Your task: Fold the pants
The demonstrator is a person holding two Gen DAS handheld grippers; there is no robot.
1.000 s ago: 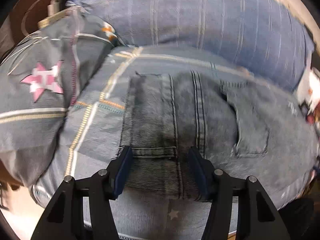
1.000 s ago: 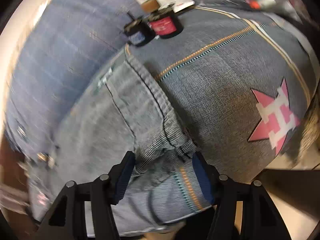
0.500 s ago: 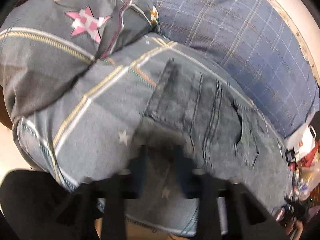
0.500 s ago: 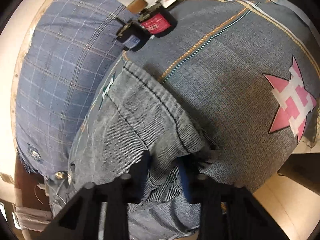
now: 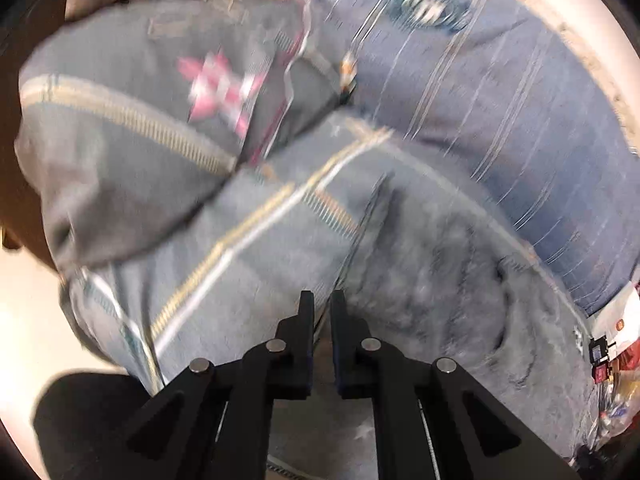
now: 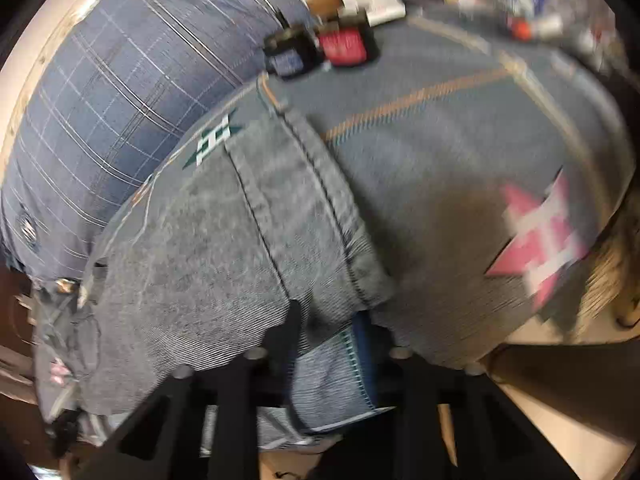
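Still flat, grey denim pants (image 5: 432, 280) lie folded.

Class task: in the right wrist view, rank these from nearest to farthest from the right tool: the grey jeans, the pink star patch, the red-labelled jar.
1. Grey jeans, at the right tool.
2. Pink star patch, right side.
3. Red-labelled jar, top, far edge.

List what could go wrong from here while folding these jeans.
1. The left gripper has just been closing on only the thin edge of the jeans; it may slip out when lifted.
2. The right gripper has just been opening with jeans and bedcover cloth bunched between its fingers; it could drop the jeans or drag the bedcover along.
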